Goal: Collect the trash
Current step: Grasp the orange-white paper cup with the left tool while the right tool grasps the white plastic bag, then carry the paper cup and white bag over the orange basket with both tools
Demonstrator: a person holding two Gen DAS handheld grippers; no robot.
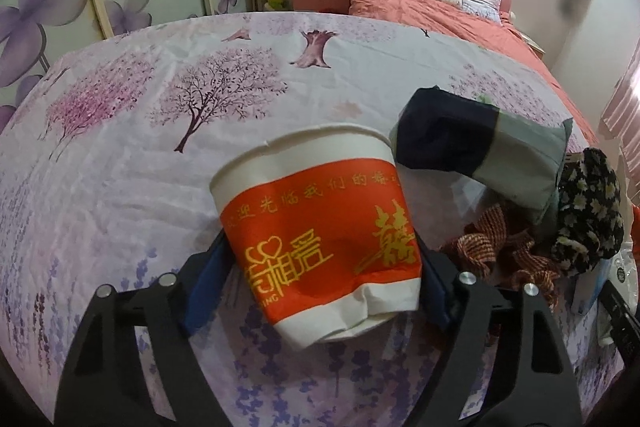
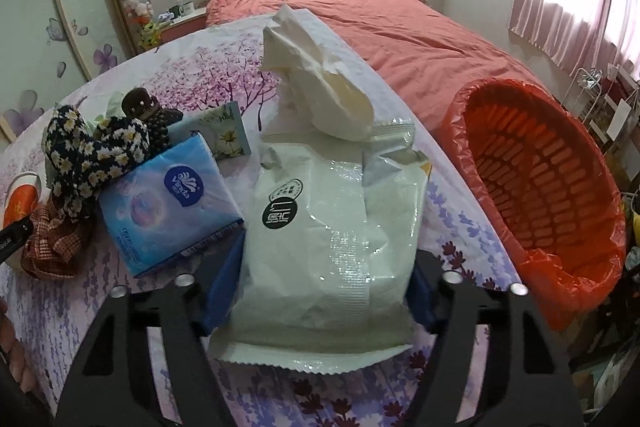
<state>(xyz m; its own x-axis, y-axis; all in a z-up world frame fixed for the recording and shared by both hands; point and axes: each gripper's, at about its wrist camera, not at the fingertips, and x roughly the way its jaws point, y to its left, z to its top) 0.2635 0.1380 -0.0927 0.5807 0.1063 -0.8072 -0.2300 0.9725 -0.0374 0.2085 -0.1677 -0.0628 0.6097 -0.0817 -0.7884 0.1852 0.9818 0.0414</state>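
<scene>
Item: two pieces of trash at the jaws on a cloth-covered surface, bin not yet reached.

Left gripper (image 1: 320,267): jaws grasping a crumpled red-and-white paper cup (image 1: 316,227) low on its already dented wall; the cup lies tilted on the floral cloth (image 1: 120,167), touching a dark folded sock (image 1: 480,147). Risk: thin paper may buckle further and slip out when lifted, or drag the sock along. Right gripper (image 2: 324,291): jaws closed on a glossy white wrapper (image 2: 328,227) with a wad of tissue (image 2: 316,75) standing loose in its open top (not itself pinched). Risk: slick film could slide free, or the tissue tumble out on the way to the orange-lined basket (image 2: 540,187) at the right. A blue tissue pack (image 2: 168,207) touching the wrapper could be nudged.
</scene>
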